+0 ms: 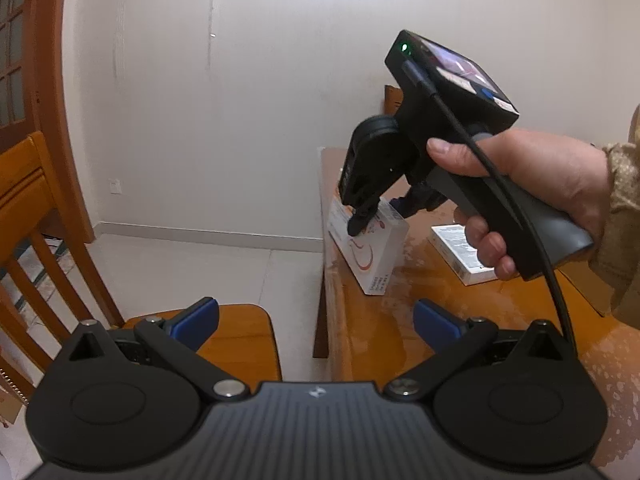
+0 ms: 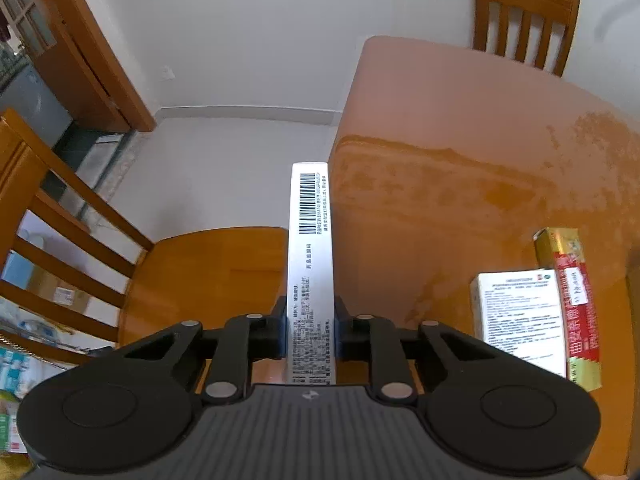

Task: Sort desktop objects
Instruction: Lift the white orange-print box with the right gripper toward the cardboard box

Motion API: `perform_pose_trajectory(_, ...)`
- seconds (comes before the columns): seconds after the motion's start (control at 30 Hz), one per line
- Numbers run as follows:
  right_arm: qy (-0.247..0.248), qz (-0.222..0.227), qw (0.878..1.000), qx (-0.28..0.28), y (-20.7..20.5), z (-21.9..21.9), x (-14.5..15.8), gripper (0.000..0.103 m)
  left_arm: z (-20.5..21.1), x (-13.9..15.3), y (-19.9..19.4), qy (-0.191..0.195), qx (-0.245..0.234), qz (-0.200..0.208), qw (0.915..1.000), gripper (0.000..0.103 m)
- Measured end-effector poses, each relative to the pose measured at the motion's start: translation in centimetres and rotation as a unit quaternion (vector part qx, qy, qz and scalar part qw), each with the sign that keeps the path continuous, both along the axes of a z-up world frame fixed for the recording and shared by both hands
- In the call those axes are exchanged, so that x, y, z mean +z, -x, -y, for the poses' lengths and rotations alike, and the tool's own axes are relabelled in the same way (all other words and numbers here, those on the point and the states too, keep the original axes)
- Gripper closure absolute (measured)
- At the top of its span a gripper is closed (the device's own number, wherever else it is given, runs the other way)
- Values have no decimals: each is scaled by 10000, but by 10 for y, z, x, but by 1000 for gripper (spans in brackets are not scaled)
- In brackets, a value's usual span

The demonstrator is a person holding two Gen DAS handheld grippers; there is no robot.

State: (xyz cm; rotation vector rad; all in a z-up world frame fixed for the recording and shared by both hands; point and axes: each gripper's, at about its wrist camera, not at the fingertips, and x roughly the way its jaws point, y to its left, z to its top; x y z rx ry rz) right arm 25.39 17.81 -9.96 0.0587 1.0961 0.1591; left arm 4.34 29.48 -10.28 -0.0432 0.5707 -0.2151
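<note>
**A:** What's shown, and what's held?

**B:** Two wrist views. The right gripper (image 2: 310,330) is clenched on a slim white box (image 2: 310,264), pinched by its narrow sides. The box's barcode end sticks out ahead of the jaws, past the table edge (image 2: 340,168) and over a chair seat (image 2: 208,276). In the left view the same box (image 1: 370,248) is seen standing on edge at the table's near corner, w/ the right gripper (image 1: 362,220) angled down onto its top.

**A:** And the left gripper?

**B:** The left gripper (image 1: 316,326) is released; its blue pads (image 1: 198,322) are spread wide, nothing is between them. The box is seen well ahead of it and slightly to its right.

**A:** What else is on the table?

**B:** To the right of the right gripper, a flat white box w/ small print (image 2: 520,316) is laid touching a gold-and-red carton (image 2: 568,292). Both are untouched.

**A:** How is this step done well?

**B:** Judged, not seen: the grip is taken near one end, so the long free end is likely to droop or swing. The box should be lifted straight, kept level, and moved slowly. Squeeze should be kept light, as thin card can be dented. It's prob. best set down beside the other boxes, edges lined up, and let go only once it's fully rested on the table. The left gripper should be kept clear of the path, or brought under the free end if it's seen to sag.
</note>
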Motion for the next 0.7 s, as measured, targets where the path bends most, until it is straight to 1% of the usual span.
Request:
perform_pose_trajectory(0.23, -188, -150, 9997, 53, 0, 15, 2, 79, 15, -7, -22, 36, -309, 62, 9995, 0)
perform_pose_trajectory(0.37, -135, -178, 9997, 70, 9, 28, 6, 79, 27, -3, -24, 82, -491, 141, 9987, 0)
perform_pose_trajectory(0.53, -129, -169, 9997, 121, 29, 51, 13, 79, 45, 2, -24, 115, -742, 211, 9970, 0)
perform_pose_trajectory(0.7, -245, -49, 9996, 140, 51, 74, 30, 79, 72, 10, -17, 114, -1152, 341, 9927, 0)
